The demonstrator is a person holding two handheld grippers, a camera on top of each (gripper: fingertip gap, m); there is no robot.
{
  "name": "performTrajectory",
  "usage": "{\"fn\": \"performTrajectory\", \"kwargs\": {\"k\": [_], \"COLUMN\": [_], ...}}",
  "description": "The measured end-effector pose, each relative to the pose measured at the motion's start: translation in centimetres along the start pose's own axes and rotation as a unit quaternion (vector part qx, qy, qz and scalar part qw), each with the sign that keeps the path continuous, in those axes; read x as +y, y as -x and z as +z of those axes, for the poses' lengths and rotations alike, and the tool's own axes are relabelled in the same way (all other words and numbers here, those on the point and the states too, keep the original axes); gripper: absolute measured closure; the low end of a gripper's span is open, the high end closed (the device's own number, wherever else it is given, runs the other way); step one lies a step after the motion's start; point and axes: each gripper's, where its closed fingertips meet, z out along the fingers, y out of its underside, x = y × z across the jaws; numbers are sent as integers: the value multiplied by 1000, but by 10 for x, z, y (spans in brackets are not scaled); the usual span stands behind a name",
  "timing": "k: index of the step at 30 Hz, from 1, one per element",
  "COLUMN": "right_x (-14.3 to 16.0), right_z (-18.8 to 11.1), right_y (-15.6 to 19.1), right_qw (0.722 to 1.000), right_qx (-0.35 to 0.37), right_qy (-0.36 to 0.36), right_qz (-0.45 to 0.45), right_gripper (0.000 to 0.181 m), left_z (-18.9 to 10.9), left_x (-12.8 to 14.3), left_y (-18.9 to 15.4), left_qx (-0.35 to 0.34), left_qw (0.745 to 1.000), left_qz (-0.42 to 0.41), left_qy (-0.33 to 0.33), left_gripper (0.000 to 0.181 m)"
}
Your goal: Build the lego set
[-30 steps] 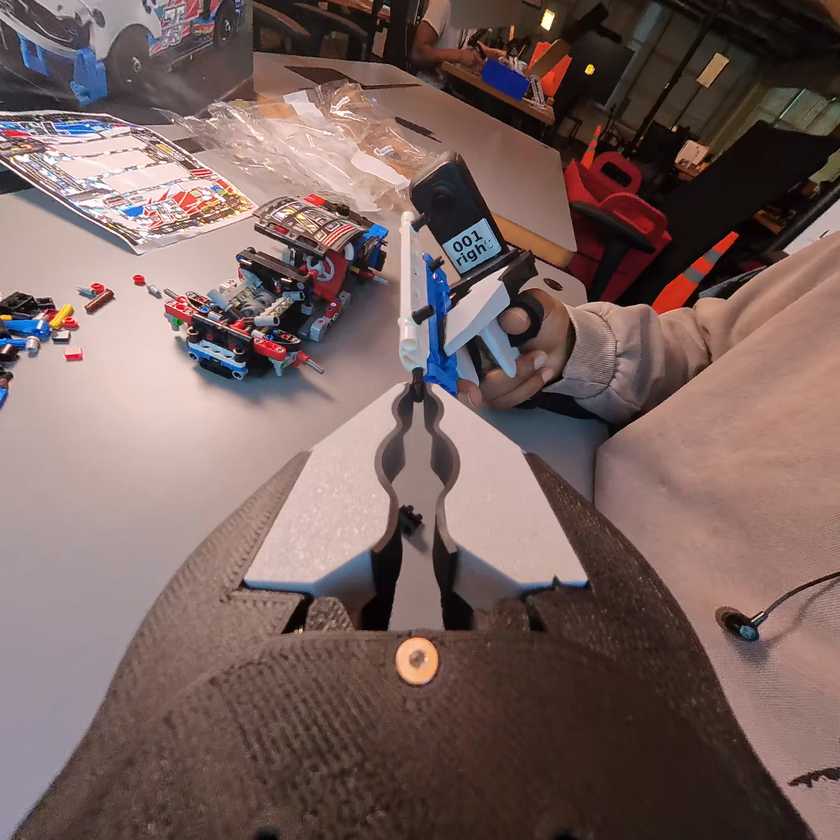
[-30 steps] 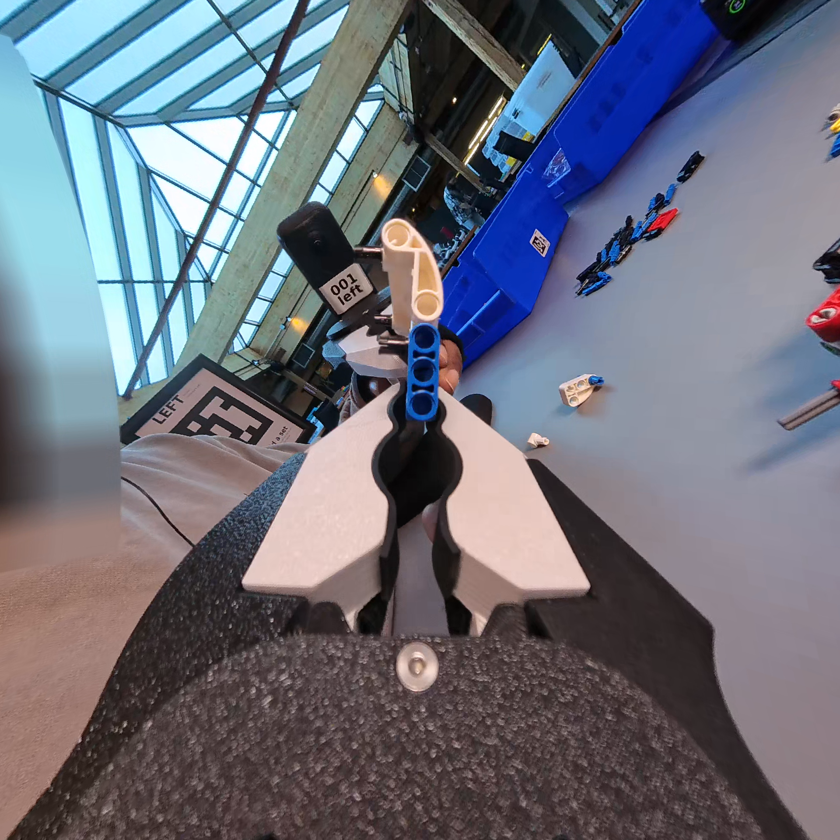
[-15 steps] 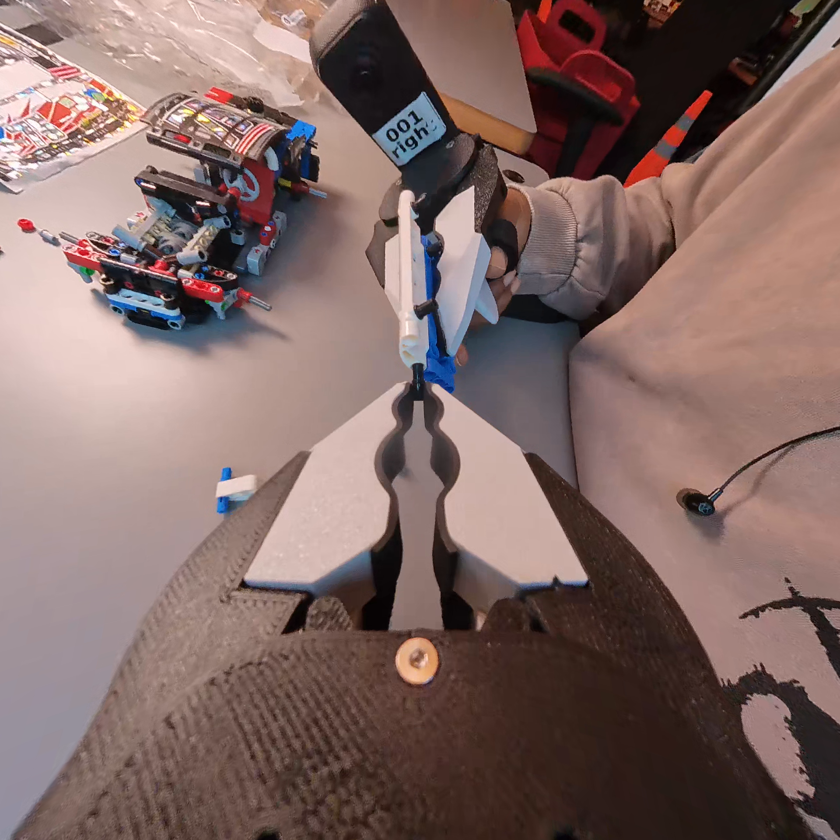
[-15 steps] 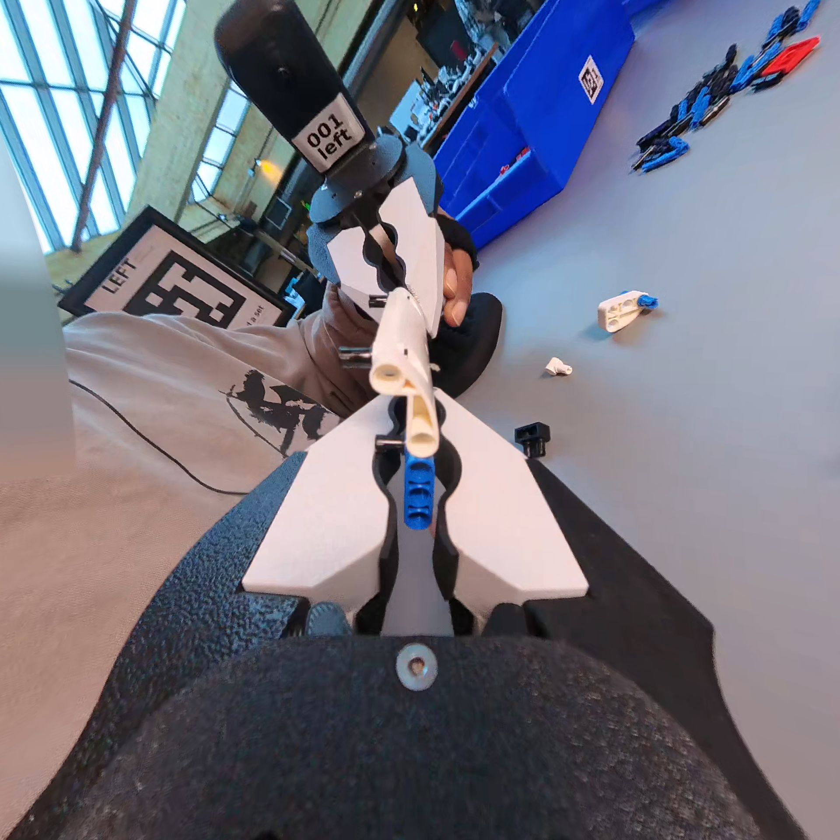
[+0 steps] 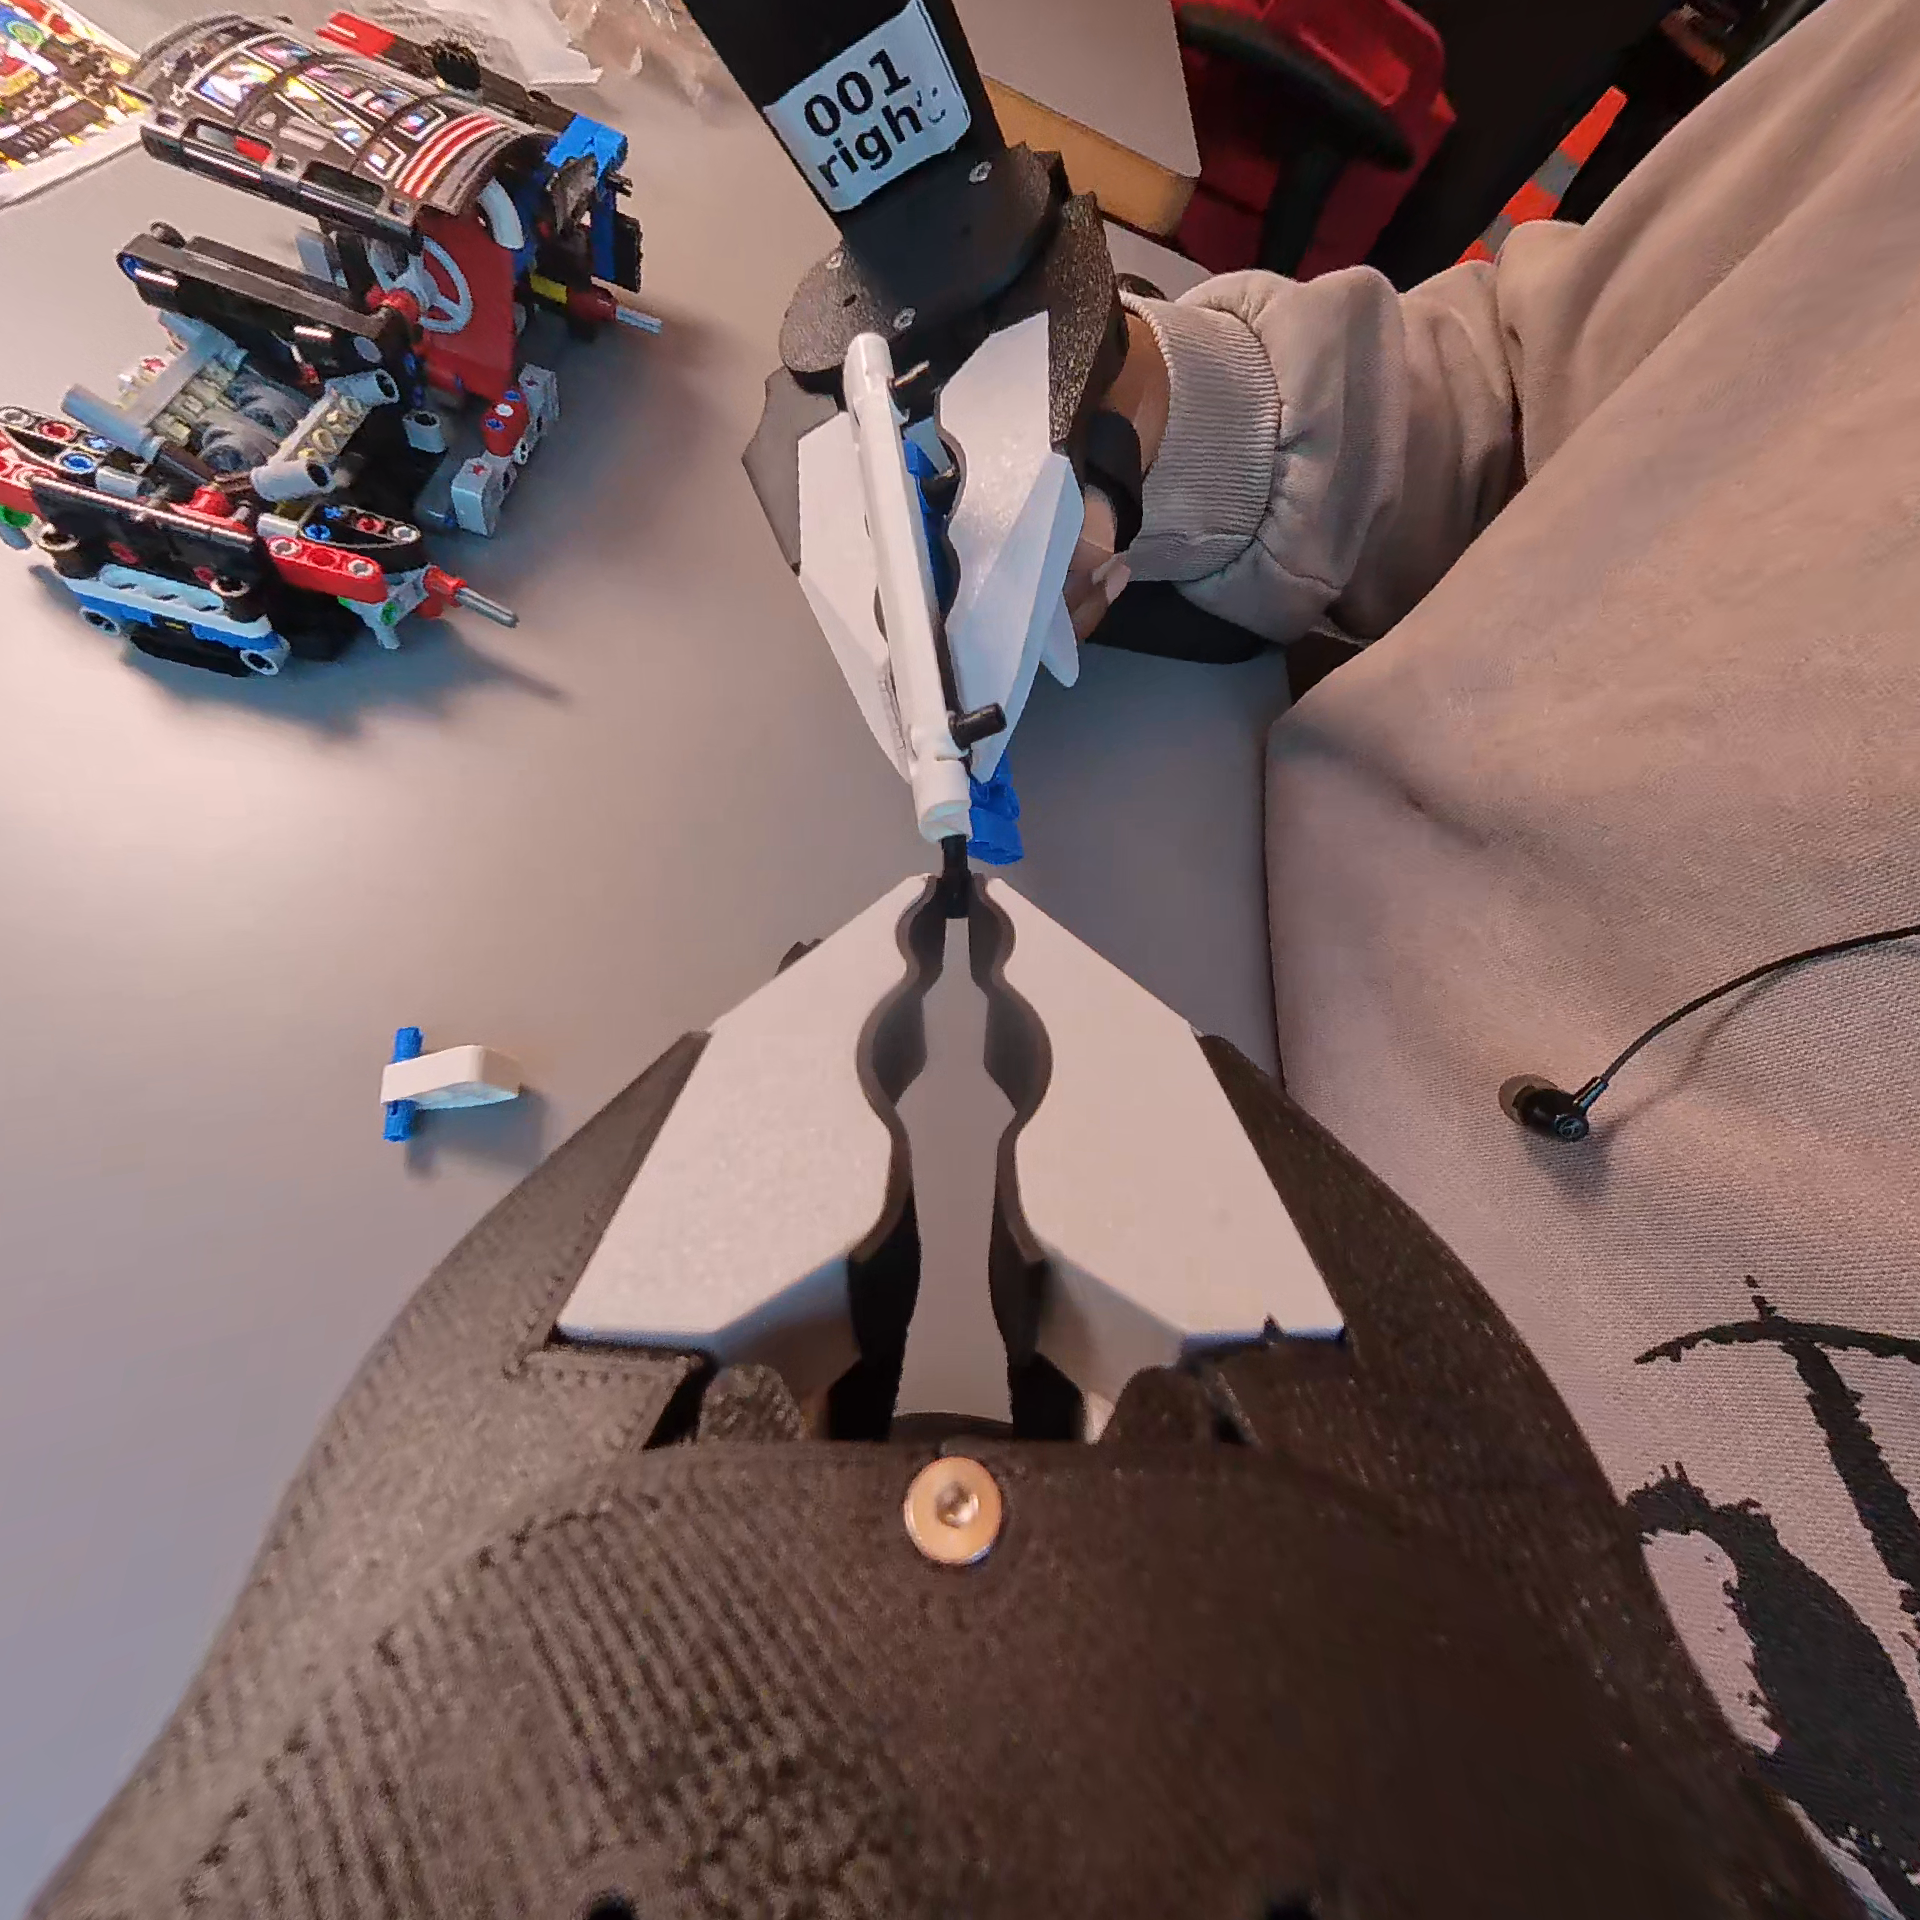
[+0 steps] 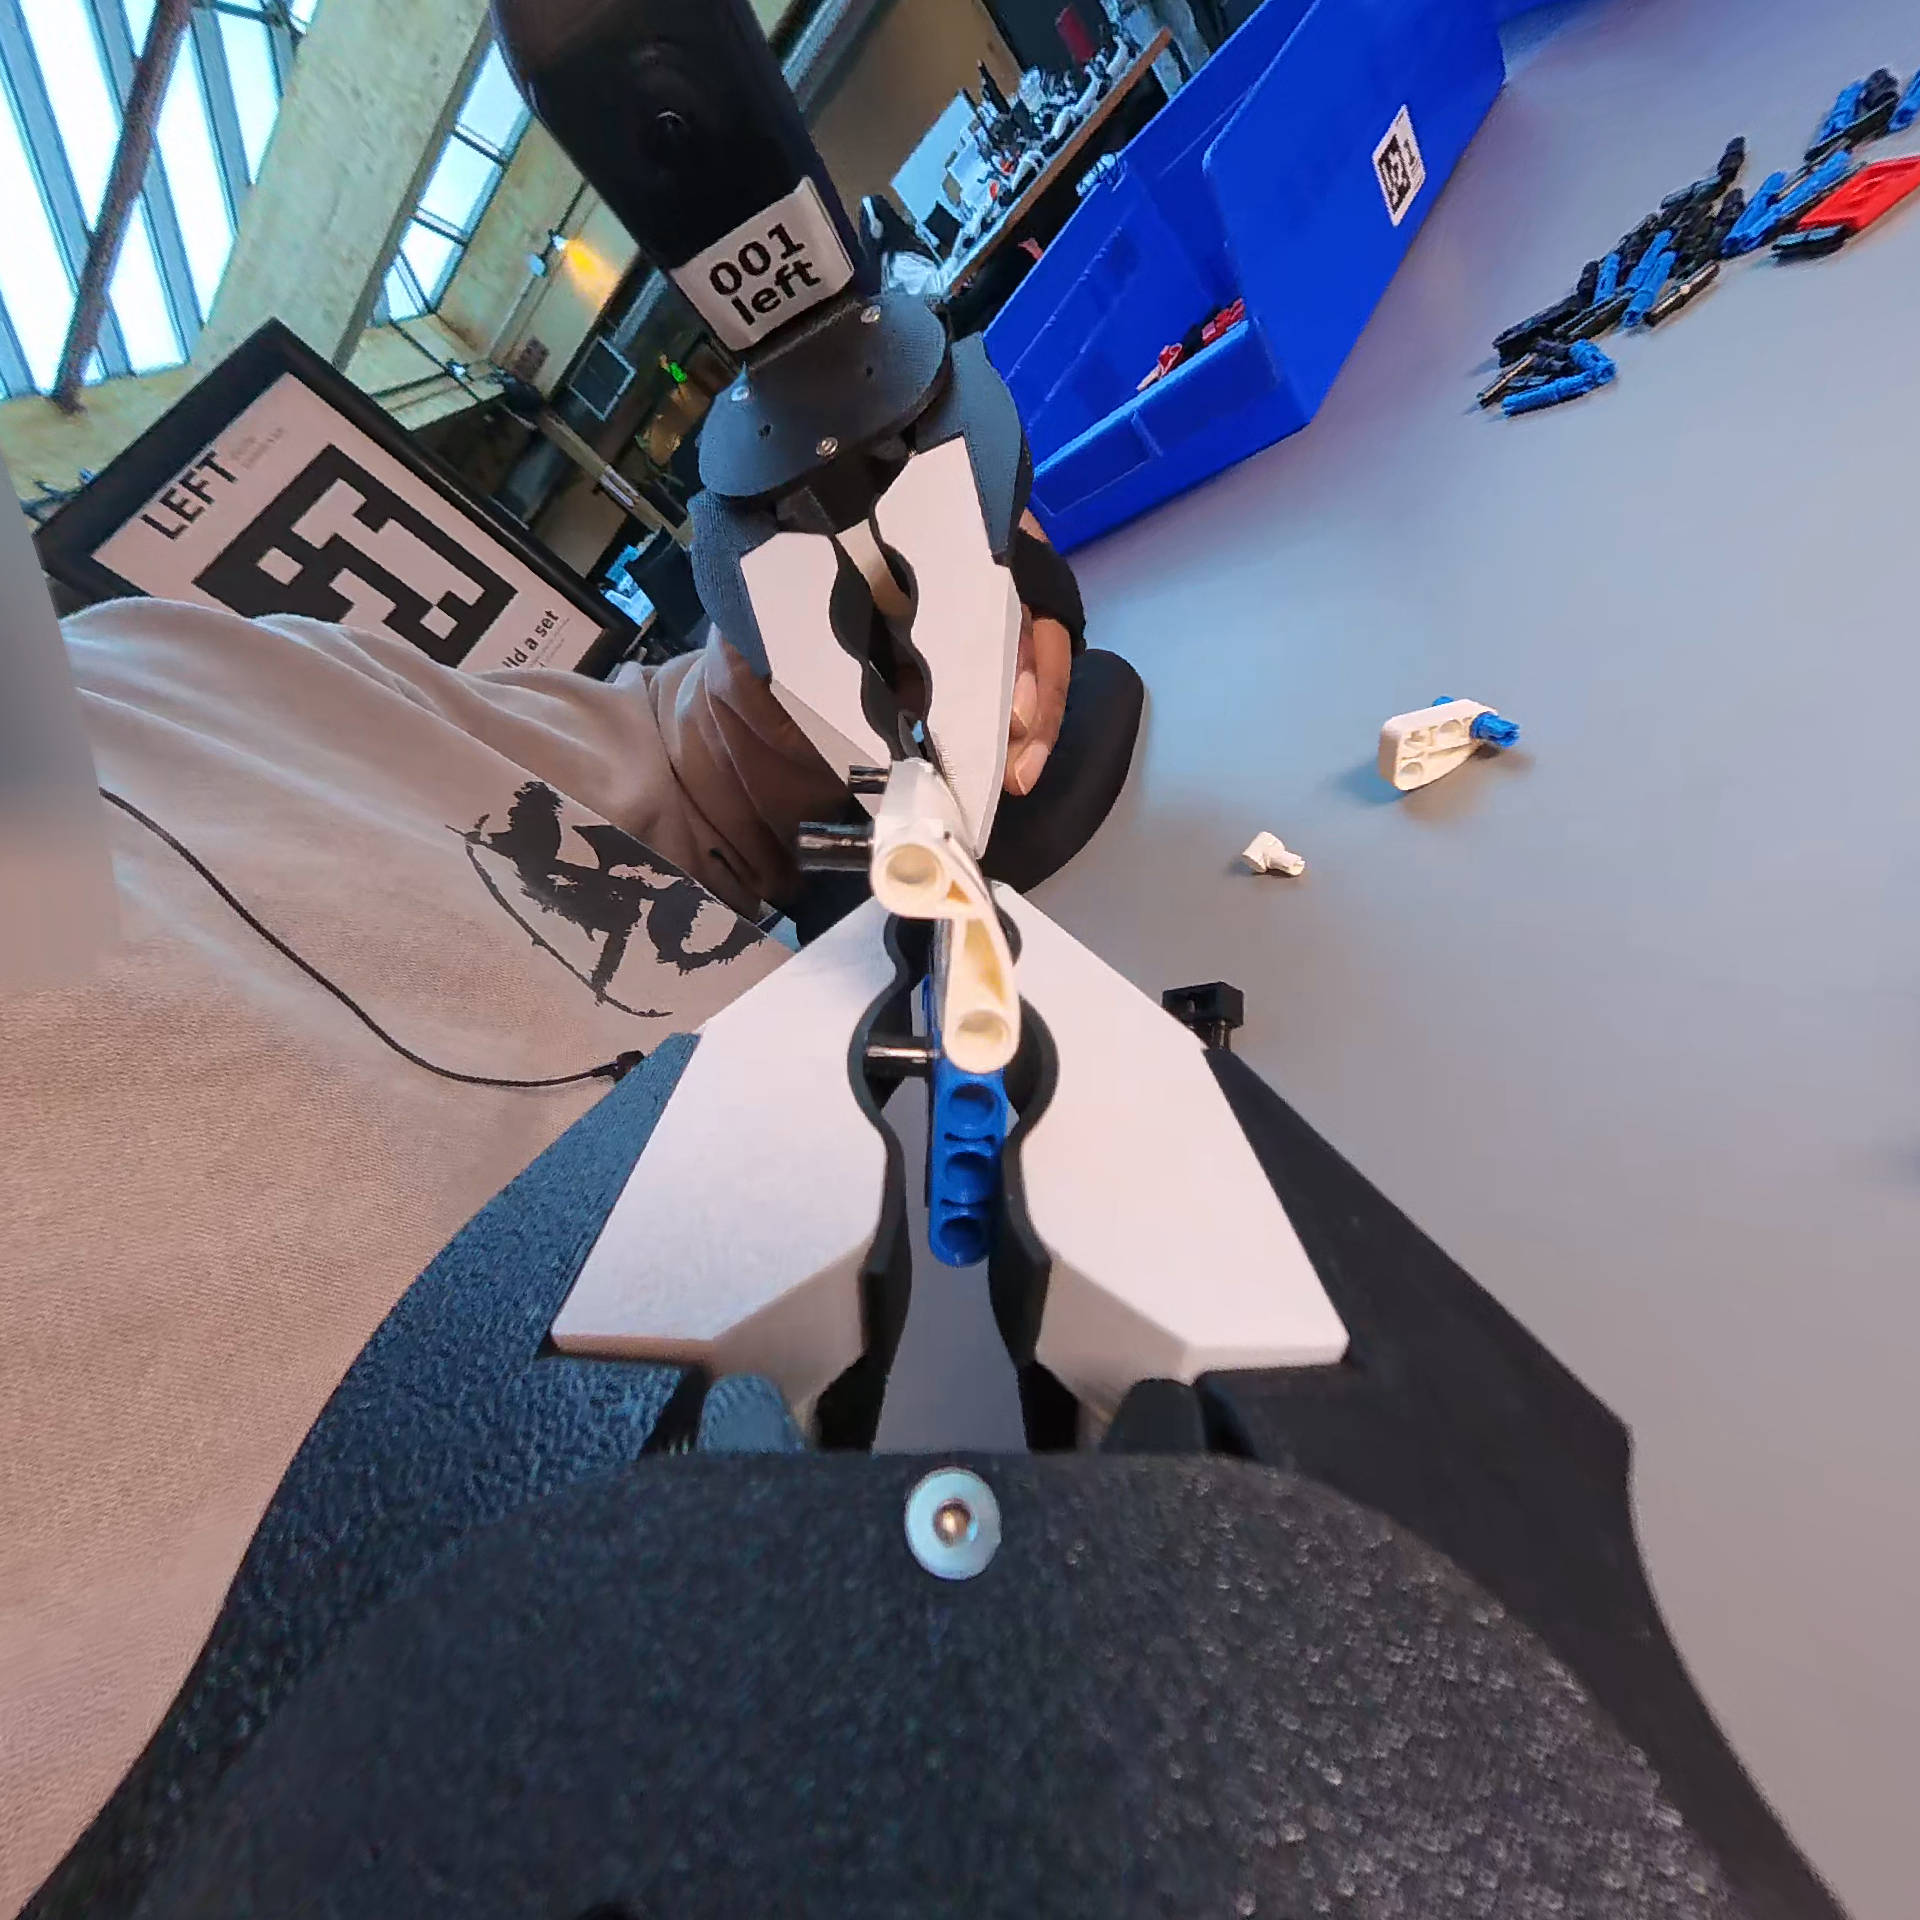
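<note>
a: now that the two tools have closed in on each other over the last second, where does the piece sit?

b: the white and blue beam assembly [image 6: 961, 1039] lies deep between the fingers of the right hand-held gripper [image 6: 951, 935], which is clamped narrow on it. a second ago only its blue end was pinched at the tips and the white part stood clear above; now the blue beam is well down inside the jaws

a: and the left one?

b: the left hand-held gripper [image 5: 951, 894] is drawn narrow on a small black pin [image 5: 951, 883] at its very tips, and the pin touches the near end of the white beam. that pinch looks the same as before, but the right tool fills much more of the left view

a: so what does it mean for the build?

b: i judge the pin is being pressed into the beam's end hole, with the deeper right grip bracing the piece against the push. whether it is seated i cannot tell, the tips hide the hole

a: the rest?

b: the half-built car [image 5: 312, 416] rests on the grey counter [image 5: 260, 935] far left, untouched, and a small white piece with a blue pin [image 5: 447, 1081] lies near left. this subassembly is not yet joined to the car
</note>
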Motion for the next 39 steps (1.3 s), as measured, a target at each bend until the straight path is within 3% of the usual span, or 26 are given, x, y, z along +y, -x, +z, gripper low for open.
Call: {"fn": "performTrajectory", "kwargs": {"k": [9,14,17,20,23,29,34,36,39], "right_x": [1,-2,-7,-2,-10,2,-8,-21,-39], "right_z": [0,-3,-5,-3,-6,0,3,-8,-33], "right_y": [-2,-2,-2,-5,-5,-12,-13,-12,-3], "right_qw": [1000,1000,999,999,997,999,995,995,995], "right_qx": [8,-7,-19,-15,-25,13,-2,8,48], "right_qy": [4,-8,-25,-16,-43,-5,-38,-67,-79], "right_qz": [-9,11,31,41,59,42,92,72,-36], "right_gripper": [175,175,176,176,176,176,175,146,126], "left_z": [0,0,-1,6,3,8,-2,-7,-10], "left_x": [-2,-7,-13,-11,-17,-2,-6,-8,-8], "left_y": [1,3,5,8,11,13,17,20,17], "left_qx": [64,73,49,-36,-78,-62,-47,-23,31], "left_qw": [986,978,981,995,995,994,989,985,975], "left_qz": [-144,-178,-165,-79,-38,-70,-97,-132,-186], "left_qy": [-54,-77,-85,-47,-49,-62,-97,-107,-115], "left_gripper": [180,181,181,180,180,180,179,179,179]}}
